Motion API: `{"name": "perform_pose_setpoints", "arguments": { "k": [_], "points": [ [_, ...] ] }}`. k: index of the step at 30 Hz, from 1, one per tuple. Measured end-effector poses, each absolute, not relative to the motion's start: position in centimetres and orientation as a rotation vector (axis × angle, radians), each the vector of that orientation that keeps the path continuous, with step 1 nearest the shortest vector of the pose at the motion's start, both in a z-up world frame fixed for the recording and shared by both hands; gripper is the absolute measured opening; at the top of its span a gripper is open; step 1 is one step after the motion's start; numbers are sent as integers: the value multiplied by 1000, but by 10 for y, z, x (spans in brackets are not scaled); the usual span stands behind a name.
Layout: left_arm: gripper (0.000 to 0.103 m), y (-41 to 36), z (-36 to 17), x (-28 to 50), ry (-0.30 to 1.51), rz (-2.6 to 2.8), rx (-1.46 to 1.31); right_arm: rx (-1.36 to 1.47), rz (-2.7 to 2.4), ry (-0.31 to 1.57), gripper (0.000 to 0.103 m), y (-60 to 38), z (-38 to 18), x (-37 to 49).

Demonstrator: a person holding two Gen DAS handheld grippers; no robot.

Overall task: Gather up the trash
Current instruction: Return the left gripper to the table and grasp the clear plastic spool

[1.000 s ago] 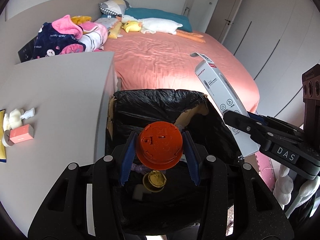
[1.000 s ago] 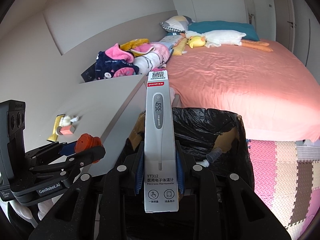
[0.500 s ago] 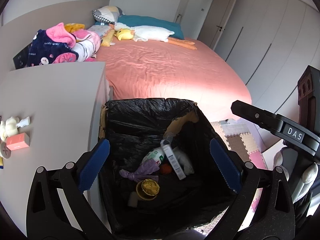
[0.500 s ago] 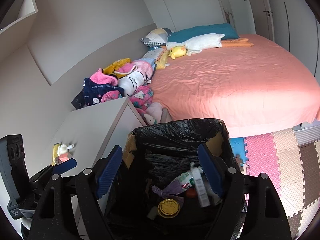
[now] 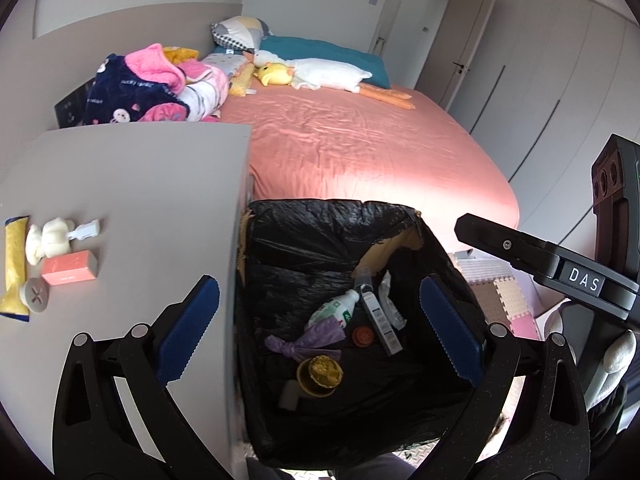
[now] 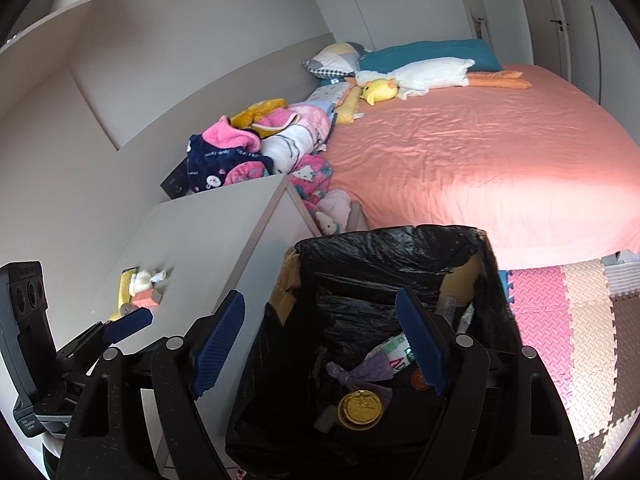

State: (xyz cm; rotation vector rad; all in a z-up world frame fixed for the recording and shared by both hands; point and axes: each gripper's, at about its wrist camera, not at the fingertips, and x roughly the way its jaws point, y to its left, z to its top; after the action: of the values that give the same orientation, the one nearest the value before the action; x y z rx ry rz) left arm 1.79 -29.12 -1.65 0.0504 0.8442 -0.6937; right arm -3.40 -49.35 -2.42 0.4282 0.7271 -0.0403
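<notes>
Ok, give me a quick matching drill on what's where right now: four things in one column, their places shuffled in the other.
Things:
1. orange cap
2. pink box
3. yellow duck toy
4. purple knotted bag

Places:
A. on the grey cabinet top, beside a grey disc
B. on the bed, near the pillows
C. in the black bin, beside the long white box
D. in the bin, just above the round yellow tub in the left wrist view

Pairs: 1-C, 2-A, 3-B, 4-D
</notes>
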Motion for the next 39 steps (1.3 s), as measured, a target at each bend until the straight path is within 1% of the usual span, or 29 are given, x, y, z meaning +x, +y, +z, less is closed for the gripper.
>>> {"name": "perform_pose_setpoints", "arguments": {
  "k": [23,29,31,35,37,39],
  "points": [
    [97,-159,-23,46,793,-424,-25,262,124,781,80,-378,-35,26],
    [97,-133,-29,57,767,-362,-3,244,162,796,79,-358,-40,42],
    [95,-125,-33,62,766,-349,-1,242,174,805,79,-352,-43,47],
    [87,-113,-42,74,790,-330,-18,230,210,828,71,-341,-48,57],
    [80,-108,-48,83,819,-317,-37,220,223,838,69,-336,-50,61],
    [70,-105,-54,90,845,-324,-58,217,233,846,68,-332,-52,64]
  ]
}}
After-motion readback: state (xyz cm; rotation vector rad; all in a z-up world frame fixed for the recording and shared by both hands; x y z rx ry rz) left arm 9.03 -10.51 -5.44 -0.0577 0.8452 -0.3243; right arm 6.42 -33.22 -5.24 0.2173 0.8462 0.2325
